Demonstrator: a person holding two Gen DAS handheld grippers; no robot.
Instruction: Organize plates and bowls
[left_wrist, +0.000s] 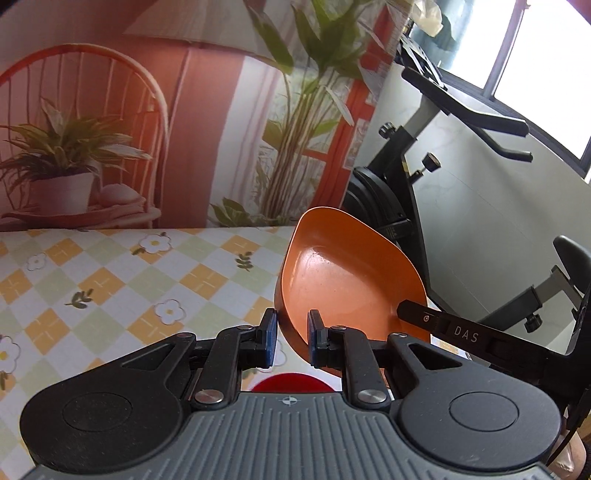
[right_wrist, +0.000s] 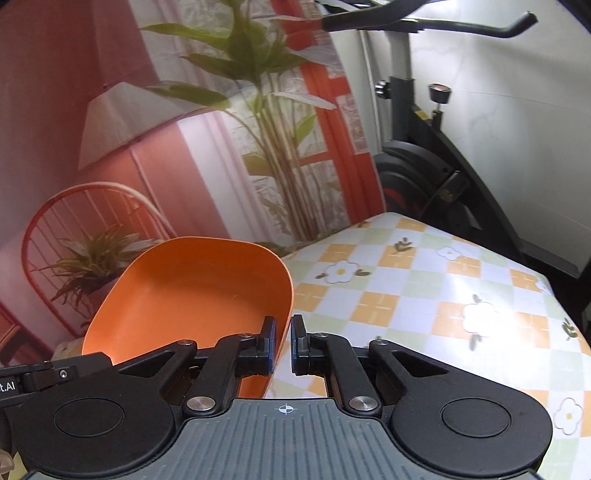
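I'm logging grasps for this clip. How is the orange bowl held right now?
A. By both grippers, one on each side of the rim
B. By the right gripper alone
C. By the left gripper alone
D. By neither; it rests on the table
A: the left gripper and the right gripper each pinch the rim of the orange bowl, which is raised and tilted above the checkered tablecloth.

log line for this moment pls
left gripper: shut on orange bowl rim | right gripper: shut on opposite rim | bowl: lifted, tilted, above checked tablecloth | red dish: below
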